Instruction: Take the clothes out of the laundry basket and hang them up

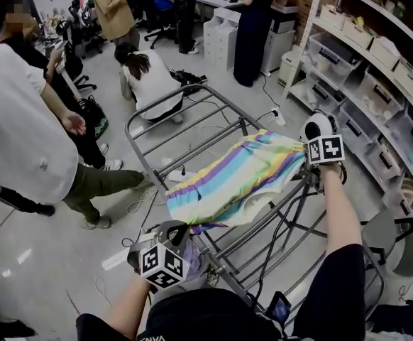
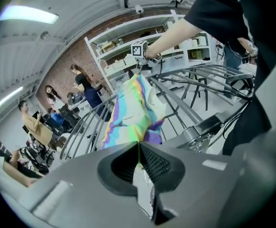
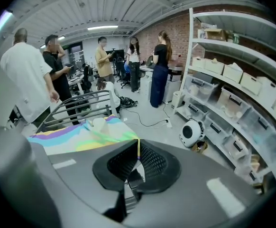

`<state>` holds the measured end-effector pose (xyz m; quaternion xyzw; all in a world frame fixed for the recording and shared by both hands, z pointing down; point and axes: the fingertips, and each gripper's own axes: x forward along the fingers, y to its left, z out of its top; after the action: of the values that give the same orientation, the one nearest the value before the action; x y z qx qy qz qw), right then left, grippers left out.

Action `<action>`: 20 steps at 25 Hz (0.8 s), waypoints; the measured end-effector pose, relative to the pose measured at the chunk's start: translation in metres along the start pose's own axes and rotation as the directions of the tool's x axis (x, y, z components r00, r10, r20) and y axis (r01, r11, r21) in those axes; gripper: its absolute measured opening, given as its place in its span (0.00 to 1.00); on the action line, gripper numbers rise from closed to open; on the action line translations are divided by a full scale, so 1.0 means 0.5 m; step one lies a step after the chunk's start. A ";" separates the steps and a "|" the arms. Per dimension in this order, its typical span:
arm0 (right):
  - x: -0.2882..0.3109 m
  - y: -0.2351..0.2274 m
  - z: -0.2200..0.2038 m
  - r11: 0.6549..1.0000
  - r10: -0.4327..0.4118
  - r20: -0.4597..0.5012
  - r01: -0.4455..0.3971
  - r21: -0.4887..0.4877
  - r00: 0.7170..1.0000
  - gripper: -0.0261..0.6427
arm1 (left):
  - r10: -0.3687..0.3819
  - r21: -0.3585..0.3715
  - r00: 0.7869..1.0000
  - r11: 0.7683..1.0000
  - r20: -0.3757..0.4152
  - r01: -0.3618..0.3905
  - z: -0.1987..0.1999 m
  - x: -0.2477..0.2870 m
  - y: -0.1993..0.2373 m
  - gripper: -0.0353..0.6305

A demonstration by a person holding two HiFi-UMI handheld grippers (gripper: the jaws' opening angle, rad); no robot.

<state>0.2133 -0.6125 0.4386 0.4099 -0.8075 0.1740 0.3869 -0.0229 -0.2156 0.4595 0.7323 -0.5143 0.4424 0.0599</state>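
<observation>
Spanning drying rack (image 1: 185,109), striped garment (image 1: 242,172) is pinched at opp. ends by left gripper (image 2: 138,144) & right gripper (image 3: 138,142).

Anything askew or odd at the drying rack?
Nothing damaged or spilled. The striped garment is stretched over the drying rack, left tool and right tool each shut on an edge. Only loose cables trail across the floor beside it.

Partly out of sight
Cannot see far corner of striped garment (image 1: 238,180) behind right gripper (image 1: 307,159), nor near end of drying rack (image 1: 192,119) behind left gripper (image 1: 179,230) and dark top (image 1: 213,312); cannot make out contents of shelf bins (image 1: 332,54).
</observation>
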 end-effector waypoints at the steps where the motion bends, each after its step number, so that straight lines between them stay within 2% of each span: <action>1: -0.001 -0.005 -0.005 1.000 -0.009 -0.006 0.009 0.009 1.000 0.06 | 0.000 0.000 1.000 1.000 -0.003 0.000 -0.003 -0.007 -0.005 0.07; 6: 0.006 -0.021 -0.033 0.999 -0.038 -0.049 0.040 0.031 0.998 0.06 | -0.019 -0.022 1.000 1.000 -0.011 0.019 -0.024 -0.033 -0.030 0.07; 9: 0.014 -0.020 -0.051 0.998 -0.041 -0.062 0.043 0.043 0.997 0.07 | -0.007 -0.032 1.000 0.999 0.002 0.007 -0.029 -0.032 -0.034 0.07; 12: 0.016 -0.019 -0.059 0.997 -0.066 -0.067 0.068 0.032 0.996 0.08 | 0.003 0.004 1.000 1.000 0.019 -0.003 -0.022 -0.025 -0.039 0.08; 15: 0.007 -0.023 -0.059 0.994 -0.111 -0.056 0.112 0.011 0.992 0.19 | -0.023 0.005 0.999 1.000 0.023 0.023 -0.024 -0.016 -0.054 0.11; 17: -0.005 -0.023 -0.057 0.994 -0.111 -0.037 0.112 0.020 0.993 0.27 | -0.025 -0.013 0.999 1.000 0.039 0.026 -0.025 -0.017 -0.053 0.15; 20: -0.035 -0.022 -0.060 0.993 -0.107 0.000 0.106 0.055 0.994 0.30 | -0.011 -0.031 0.998 0.999 0.064 0.013 -0.028 -0.026 -0.038 0.23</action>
<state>0.2430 -0.5919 0.4438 0.4632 -0.7799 0.1748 0.3829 -0.0168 -0.1903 0.4656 0.7482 -0.5184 0.4101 0.0579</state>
